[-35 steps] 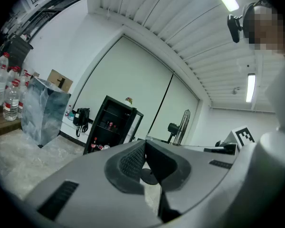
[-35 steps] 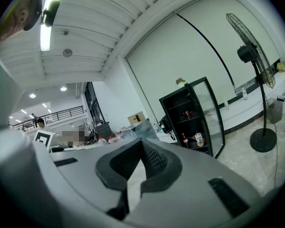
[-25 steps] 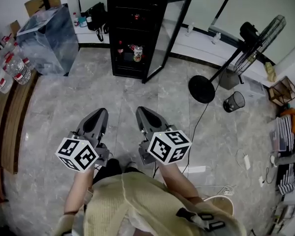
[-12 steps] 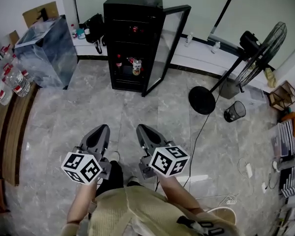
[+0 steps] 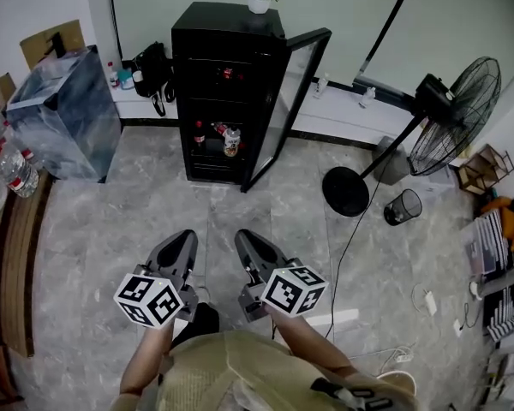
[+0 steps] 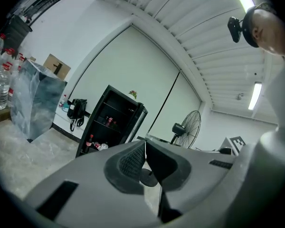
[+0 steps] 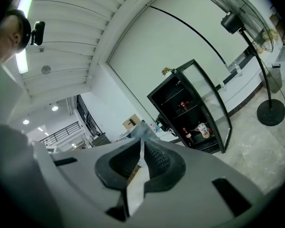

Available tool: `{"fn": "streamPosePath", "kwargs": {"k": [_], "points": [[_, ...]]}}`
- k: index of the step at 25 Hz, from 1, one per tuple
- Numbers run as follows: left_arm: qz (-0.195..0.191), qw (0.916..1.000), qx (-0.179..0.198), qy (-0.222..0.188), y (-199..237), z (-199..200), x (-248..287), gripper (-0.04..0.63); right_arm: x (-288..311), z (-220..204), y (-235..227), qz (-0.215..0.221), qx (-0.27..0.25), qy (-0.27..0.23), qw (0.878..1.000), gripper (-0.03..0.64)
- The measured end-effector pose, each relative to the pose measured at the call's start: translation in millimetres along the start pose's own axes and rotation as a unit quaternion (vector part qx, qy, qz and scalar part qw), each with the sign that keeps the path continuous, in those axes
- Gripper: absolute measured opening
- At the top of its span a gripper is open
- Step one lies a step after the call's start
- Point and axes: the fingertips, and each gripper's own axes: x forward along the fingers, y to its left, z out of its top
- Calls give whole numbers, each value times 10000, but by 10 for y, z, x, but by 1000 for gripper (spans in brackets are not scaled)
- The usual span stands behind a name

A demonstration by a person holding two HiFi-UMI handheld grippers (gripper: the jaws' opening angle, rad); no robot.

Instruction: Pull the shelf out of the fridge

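Fridge (image 5: 225,37) ahead, plant pot (image 5: 259,4) on top, fan (image 5: 464,108) to its right.

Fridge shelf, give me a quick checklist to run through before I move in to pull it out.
1. Fridge door open: ok, swung wide.
2. Fridge within reach: not ok, it stands across the floor.
3. Left gripper ready to grasp: not ok, jaws shut, nothing between them.
4. Right gripper ready to grasp: not ok, jaws shut, nothing between them.
5. Shelves free of load: not ok, bottles stand on them.
6. Cable off the straight path: ok, it lies to the right.
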Motion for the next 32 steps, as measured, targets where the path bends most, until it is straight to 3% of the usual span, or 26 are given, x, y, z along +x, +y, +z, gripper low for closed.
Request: {"fn": "streamPosePath", "kwargs": {"k": [3, 6, 16, 24, 32], "points": [[-49, 10000, -20, 21, 257, 165, 153, 15, 354, 76, -33, -4, 165, -8, 9999, 28], [-68, 10000, -22, 34, 536, 317, 261, 15, 705, 127, -22, 63, 273, -40, 9996, 92], [-111, 9997, 199, 129, 1261, 690, 562, 16, 1529, 380, -144, -25, 608, -348, 9975, 138], [-33, 9999, -100, -75, 1543, 878, 978, 17, 2002, 716, -454, -32, 859, -551, 9948, 147], [306, 9984, -383, -276, 1874, 1085, 1657, 17, 2659, 1193, -950, 90, 1086, -557, 9925, 147]]}}
